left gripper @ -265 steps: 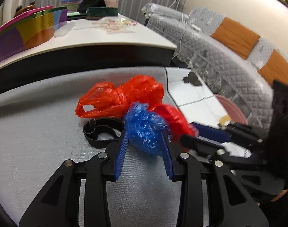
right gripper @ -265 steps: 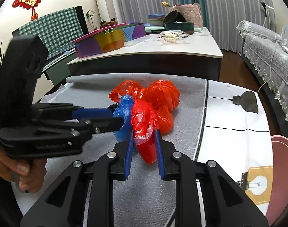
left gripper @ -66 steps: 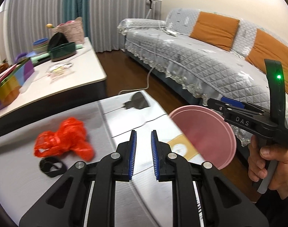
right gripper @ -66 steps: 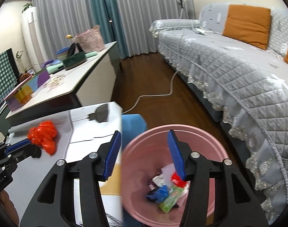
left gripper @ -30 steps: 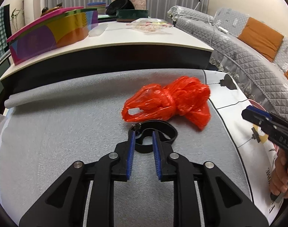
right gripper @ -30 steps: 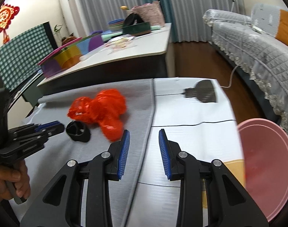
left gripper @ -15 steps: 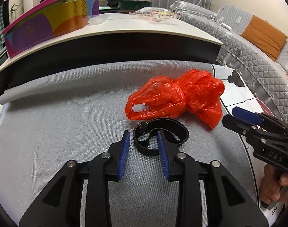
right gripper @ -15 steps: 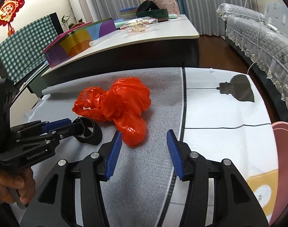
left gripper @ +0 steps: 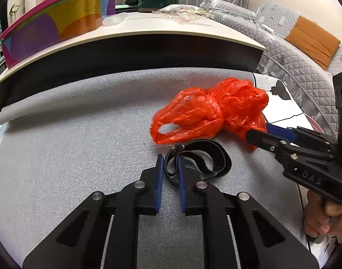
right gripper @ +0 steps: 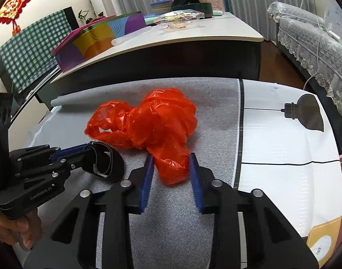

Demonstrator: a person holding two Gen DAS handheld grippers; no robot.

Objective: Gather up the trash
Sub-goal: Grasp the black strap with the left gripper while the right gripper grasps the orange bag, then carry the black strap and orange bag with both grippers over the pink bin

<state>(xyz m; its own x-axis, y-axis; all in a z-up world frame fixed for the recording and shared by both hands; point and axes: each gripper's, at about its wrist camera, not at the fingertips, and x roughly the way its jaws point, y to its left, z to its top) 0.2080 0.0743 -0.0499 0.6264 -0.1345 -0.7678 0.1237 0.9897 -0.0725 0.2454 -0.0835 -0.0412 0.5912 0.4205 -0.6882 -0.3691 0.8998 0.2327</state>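
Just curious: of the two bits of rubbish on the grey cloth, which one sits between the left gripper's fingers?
The black looped strap, not the crumpled red plastic bag.

Orange-red bag (right gripper: 148, 125) (black band (left gripper: 198, 159))

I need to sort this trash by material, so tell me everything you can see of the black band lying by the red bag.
The black band is a flat strip, elastic or rubbery by its look, curled into a loose loop with an inner fold and a small metal bit at one end. It lies on the grey cloth, close in front of the red plastic bag. The left gripper is closing on its near edge, one layer of strip between the blue pads. The right gripper is at the bag, not the band.
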